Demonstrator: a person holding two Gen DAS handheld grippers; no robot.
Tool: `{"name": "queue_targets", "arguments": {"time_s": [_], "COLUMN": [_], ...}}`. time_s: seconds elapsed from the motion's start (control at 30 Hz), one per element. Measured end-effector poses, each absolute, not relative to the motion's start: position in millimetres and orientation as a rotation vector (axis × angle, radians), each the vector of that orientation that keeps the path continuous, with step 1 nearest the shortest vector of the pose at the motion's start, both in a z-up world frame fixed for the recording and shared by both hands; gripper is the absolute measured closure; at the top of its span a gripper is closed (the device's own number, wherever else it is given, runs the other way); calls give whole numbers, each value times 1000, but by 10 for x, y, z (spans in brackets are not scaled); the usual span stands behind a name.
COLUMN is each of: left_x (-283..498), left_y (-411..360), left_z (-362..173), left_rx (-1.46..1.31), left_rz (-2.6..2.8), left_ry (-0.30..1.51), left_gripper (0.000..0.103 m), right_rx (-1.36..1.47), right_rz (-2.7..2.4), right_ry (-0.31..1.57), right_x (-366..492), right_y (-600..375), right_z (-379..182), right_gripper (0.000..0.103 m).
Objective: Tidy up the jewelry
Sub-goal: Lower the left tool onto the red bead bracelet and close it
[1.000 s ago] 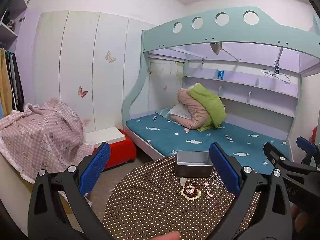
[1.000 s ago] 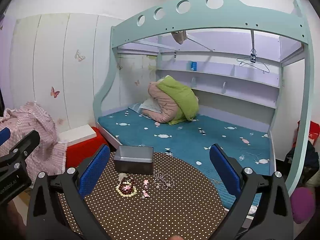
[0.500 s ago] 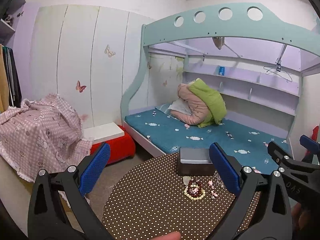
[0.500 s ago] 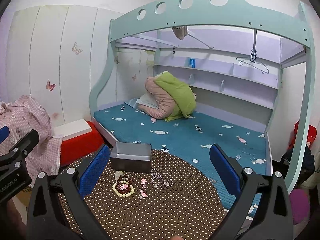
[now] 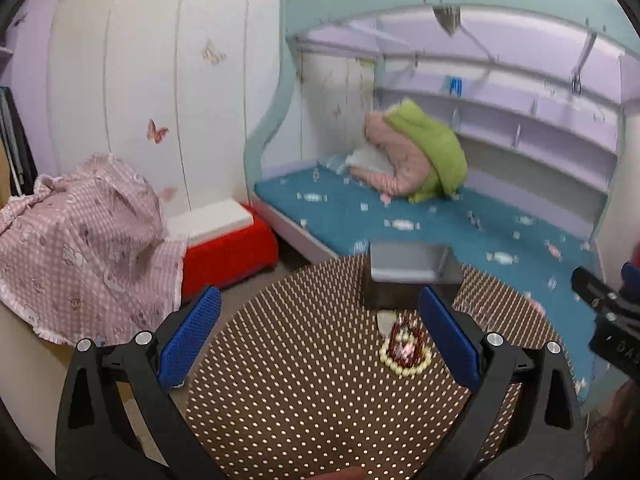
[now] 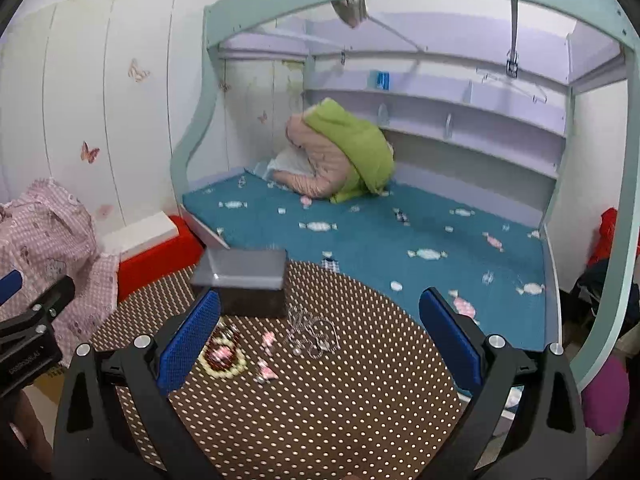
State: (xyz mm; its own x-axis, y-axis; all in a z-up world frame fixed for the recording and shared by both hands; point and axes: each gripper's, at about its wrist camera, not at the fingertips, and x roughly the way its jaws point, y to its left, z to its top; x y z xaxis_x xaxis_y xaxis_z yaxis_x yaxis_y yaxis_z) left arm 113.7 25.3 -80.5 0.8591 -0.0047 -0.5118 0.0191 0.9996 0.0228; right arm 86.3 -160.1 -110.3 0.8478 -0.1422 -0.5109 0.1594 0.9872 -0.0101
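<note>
I hold both tools above the near part of the round polka-dot table (image 6: 320, 408), and neither has anything in it. My left gripper (image 5: 318, 334) stands with its blue pads spread wide, empty; my right gripper (image 6: 319, 334) is spread just as wide, empty too.

This looks to me like the approach, with no piece of jewelry lifted yet. Just past my right tool's left pad lies the bead bracelet (image 6: 222, 354), a cream ring with a dark red one inside it. Beside it sit two small pink pieces (image 6: 267, 354), and a little farther right a tangle of thin silver chain (image 6: 314, 334). Beyond them all, near the table's far edge, stands the grey box (image 6: 246, 284). In the left view its lid seems raised and the inside open, though blur makes that uncertain.

My next move, as I judge it, is to bring one tool down over the bracelet, close on the beads and carry them into the box. The chain will want a careful pinch, since it is fine and lies flat.

Behind the table is the bed with its teal sheet (image 6: 380, 232).
</note>
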Motion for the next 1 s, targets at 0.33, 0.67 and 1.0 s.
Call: {"name": "queue_targets", "arguments": {"time_s": [0.33, 0.67, 1.0], "left_x": [1723, 2281, 2619], "left_y": [-12, -313, -347], "left_z": [-1653, -2234, -2550], "left_rx": [99, 174, 154], "left_rz": [-11, -60, -109], "left_ry": [727, 846, 925], "left_gripper": [5, 5, 21], "right_rx": [54, 55, 51], "right_rz": [-119, -89, -74], "right_ry": [700, 791, 836], "right_x": [1203, 1395, 1566], "right_y": [-1811, -1837, -1873], "right_z": [-1711, -2050, -2219], "right_gripper": [7, 7, 7]}}
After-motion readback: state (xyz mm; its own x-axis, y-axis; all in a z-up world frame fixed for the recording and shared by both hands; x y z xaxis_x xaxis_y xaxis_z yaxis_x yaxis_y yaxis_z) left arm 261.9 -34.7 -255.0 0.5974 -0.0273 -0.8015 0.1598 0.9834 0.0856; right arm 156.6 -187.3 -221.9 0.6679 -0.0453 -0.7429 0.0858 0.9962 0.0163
